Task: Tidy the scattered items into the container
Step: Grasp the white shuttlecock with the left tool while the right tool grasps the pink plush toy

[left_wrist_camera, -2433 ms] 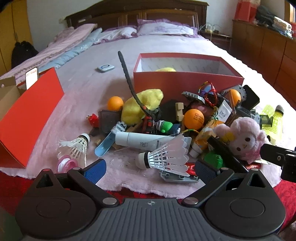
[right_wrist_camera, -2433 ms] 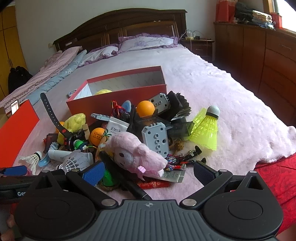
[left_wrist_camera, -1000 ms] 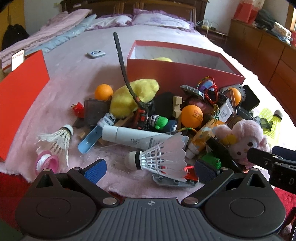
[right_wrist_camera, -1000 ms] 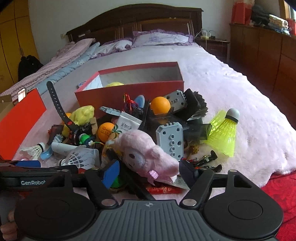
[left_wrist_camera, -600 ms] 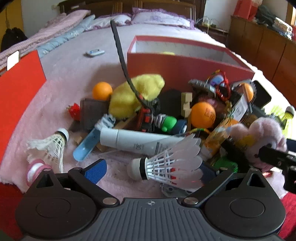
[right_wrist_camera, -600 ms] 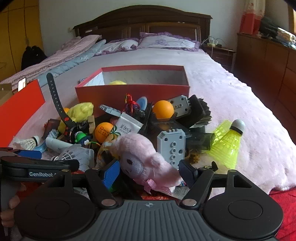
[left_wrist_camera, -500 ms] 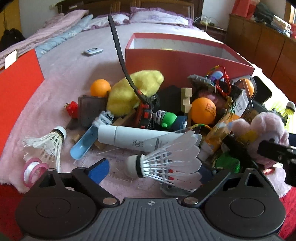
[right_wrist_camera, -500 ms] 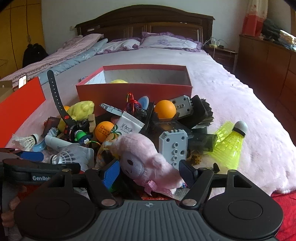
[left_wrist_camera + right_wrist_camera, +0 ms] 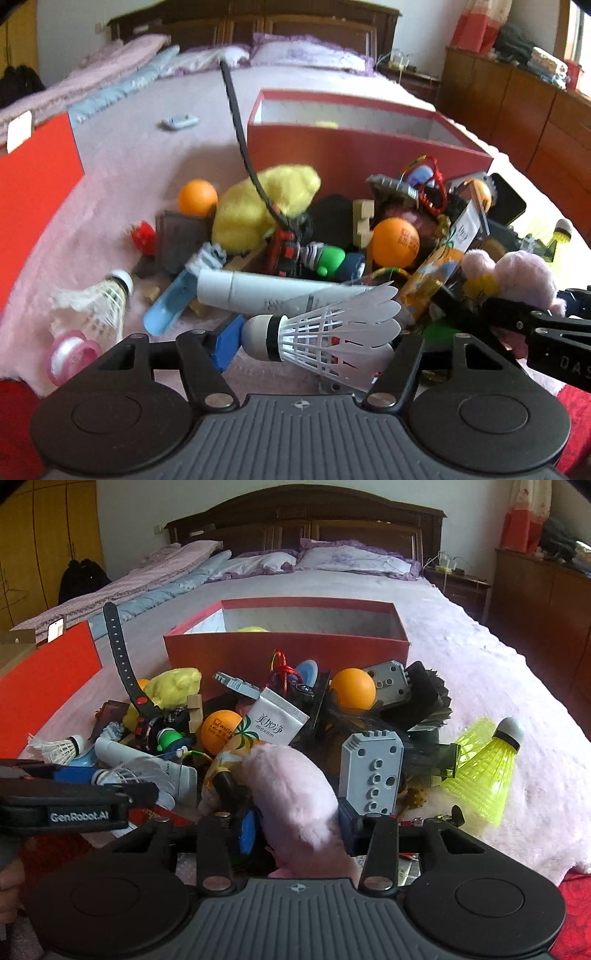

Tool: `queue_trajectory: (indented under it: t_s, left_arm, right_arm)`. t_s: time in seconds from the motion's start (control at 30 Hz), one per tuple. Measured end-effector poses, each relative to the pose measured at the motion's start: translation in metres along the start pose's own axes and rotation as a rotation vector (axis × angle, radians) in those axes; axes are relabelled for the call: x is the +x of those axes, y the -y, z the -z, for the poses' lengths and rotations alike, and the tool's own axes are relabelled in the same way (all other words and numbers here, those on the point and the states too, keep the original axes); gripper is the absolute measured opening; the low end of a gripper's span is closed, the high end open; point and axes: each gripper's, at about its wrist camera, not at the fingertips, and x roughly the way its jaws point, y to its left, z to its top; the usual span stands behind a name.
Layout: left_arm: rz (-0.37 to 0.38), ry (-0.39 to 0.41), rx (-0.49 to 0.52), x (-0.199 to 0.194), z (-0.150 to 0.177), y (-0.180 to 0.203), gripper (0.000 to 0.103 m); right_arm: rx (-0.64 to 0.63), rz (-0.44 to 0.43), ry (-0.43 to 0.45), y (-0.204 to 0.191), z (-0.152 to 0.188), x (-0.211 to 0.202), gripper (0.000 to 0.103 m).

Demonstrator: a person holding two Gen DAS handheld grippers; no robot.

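Since a second ago, both tools have been closing. The left tool point(image 9: 317, 341) is now clamped on the white shuttlecock point(image 9: 332, 339), and the right tool point(image 9: 297, 829) on the pink plush toy point(image 9: 291, 794).

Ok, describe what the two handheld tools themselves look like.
Both match: a ribbed dark-grey body with two round black discs and black linkage arms on silver pivots. Each carries blue pads on its fingers, as on the left tool and the right tool. White "GenRobot.AI" lettering marks the left tool's side in the right wrist view. No cables or sleeves show.
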Motion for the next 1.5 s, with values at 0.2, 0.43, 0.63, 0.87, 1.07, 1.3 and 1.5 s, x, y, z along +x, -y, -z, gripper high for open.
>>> queue_trajectory:
  t_s: [0.2, 0.43, 0.63, 0.87, 1.07, 1.3, 1.5]
  left_arm:
    - [-0.026, 0.087, 0.024, -0.021, -0.009, 0.004, 0.066]
    - [-0.031, 0.13, 0.037, -0.033, -0.014, 0.005, 0.067]
    - [-0.024, 0.086, 0.031, -0.028, -0.003, 0.003, 0.067]
    - [-0.009, 0.079, 0.003, -0.027, -0.001, -0.001, 0.069]
    - [-0.006, 0.097, 0.005, -0.03, 0.0, -0.001, 0.068]
    - [-0.001, 0.107, -0.009, -0.034, -0.002, -0.006, 0.067]
    - [0.029, 0.097, 0.037, -0.035, 0.001, -0.001, 0.067]
  right_arm:
    - [0.015, 0.006, 0.066, 0.005, -0.003, -0.016, 0.045]
    - [-0.013, -0.013, 0.097, 0.002, -0.005, -0.026, 0.045]
    - [-0.041, -0.005, 0.028, -0.001, 0.002, -0.02, 0.046]
    - [-0.024, 0.014, 0.017, 0.002, 0.005, -0.02, 0.054]
    - [-0.17, -0.052, 0.158, -0.02, 0.005, -0.048, 0.055]
    - [-0.504, -0.228, 0.135, -0.062, 0.019, -0.04, 0.052]
    - [-0.541, -0.255, 0.11, -0.065, 0.015, -0.022, 0.051]
